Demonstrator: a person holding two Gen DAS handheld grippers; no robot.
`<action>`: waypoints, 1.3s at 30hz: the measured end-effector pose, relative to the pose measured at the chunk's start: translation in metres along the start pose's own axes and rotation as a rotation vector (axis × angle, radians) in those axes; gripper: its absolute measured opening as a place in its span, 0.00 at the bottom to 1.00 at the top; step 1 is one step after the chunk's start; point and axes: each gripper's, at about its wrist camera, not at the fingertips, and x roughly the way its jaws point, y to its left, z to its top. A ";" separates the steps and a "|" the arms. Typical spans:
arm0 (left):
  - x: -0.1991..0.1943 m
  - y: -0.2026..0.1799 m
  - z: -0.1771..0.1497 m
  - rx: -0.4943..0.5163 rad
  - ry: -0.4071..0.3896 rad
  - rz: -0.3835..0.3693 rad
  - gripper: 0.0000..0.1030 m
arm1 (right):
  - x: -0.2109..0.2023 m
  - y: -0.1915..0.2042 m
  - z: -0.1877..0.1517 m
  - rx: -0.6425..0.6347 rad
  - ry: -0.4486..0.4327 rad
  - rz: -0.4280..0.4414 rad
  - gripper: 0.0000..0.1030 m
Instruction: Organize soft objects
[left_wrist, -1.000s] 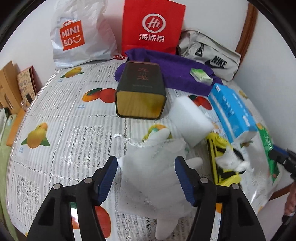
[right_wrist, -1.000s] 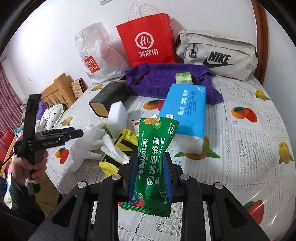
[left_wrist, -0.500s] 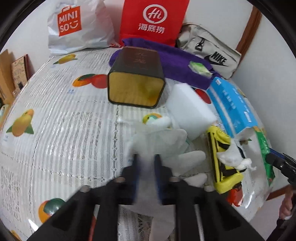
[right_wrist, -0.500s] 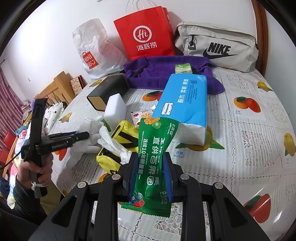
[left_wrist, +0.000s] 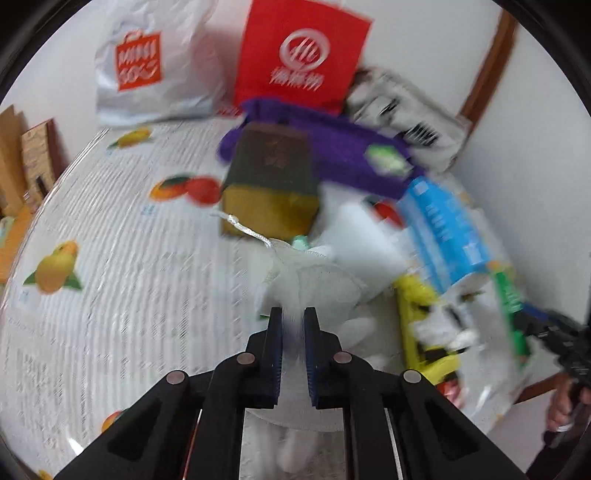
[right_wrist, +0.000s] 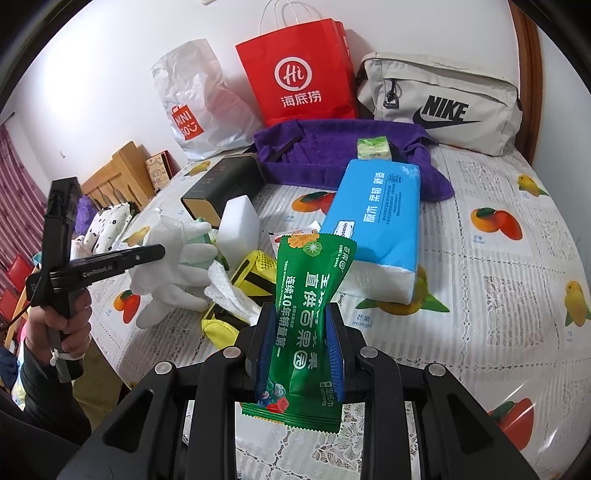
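My left gripper (left_wrist: 293, 317) is shut on a white mesh bag (left_wrist: 314, 273) that holds white gloves (right_wrist: 173, 266); the bag is lifted off the table and the view is blurred. In the right wrist view the left gripper (right_wrist: 155, 253) shows at the left, against the gloves. My right gripper (right_wrist: 301, 321) is shut on a green wet-wipes packet (right_wrist: 310, 291), held above the table's front. A blue tissue pack (right_wrist: 380, 218), a white sponge block (right_wrist: 240, 225), a yellow mesh item (right_wrist: 251, 280) and a purple towel (right_wrist: 332, 147) lie on the table.
A dark tin box (right_wrist: 221, 184) lies on its side left of the sponge. A red paper bag (right_wrist: 299, 74), a white Miniso bag (right_wrist: 195, 103) and a grey Nike bag (right_wrist: 443, 99) stand along the back wall. Wooden furniture (right_wrist: 118, 173) stands at the left.
My left gripper closed on the mesh bag of gloves and lifted it. The right gripper kept its hold on the green packet and shifted slightly.
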 end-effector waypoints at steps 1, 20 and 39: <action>0.003 0.003 -0.003 0.000 0.013 0.022 0.10 | 0.000 0.000 0.000 0.000 0.001 -0.001 0.26; -0.021 0.013 -0.039 0.026 0.045 0.066 0.09 | 0.012 0.002 -0.010 -0.001 0.034 0.015 0.26; -0.024 -0.004 -0.036 -0.004 0.039 -0.169 0.08 | 0.011 -0.008 -0.025 0.024 0.065 -0.029 0.26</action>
